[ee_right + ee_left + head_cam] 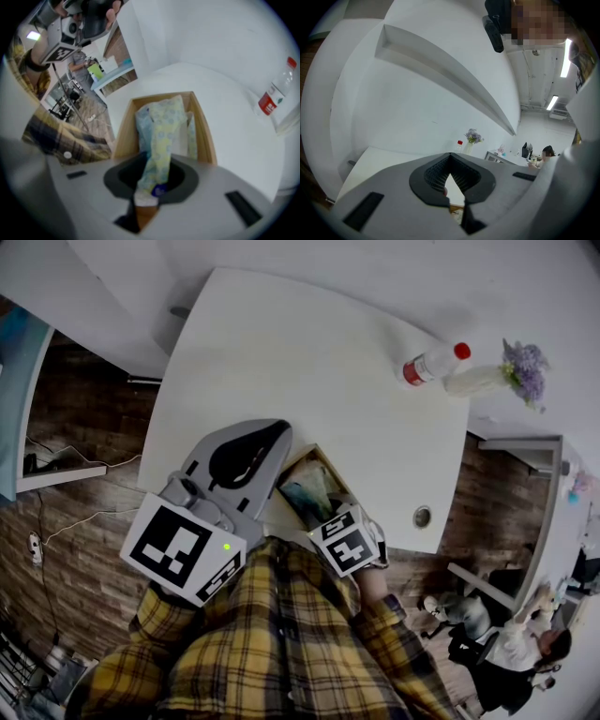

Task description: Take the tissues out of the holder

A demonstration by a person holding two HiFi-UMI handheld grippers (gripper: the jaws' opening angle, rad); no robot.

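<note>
A wooden holder (324,458) (123,127) stands at the near edge of the white table (309,362), with several tissue packs (309,493) upright in it. My right gripper (323,517) (153,165) reaches into the holder from the near side. Its jaws are pinched on a pale yellow-green tissue pack (164,133), which leans out of the holder towards the camera. A blue pack (143,124) stands just left of it. My left gripper (277,433) (450,161) hangs above the table left of the holder, shut with nothing between its pads.
A plastic bottle with a red cap (433,362) (275,91) and a vase of purple flowers (506,374) (472,137) stand at the table's far right corner. A round cable hole (422,517) is near the right edge. A seated person (525,638) is at lower right.
</note>
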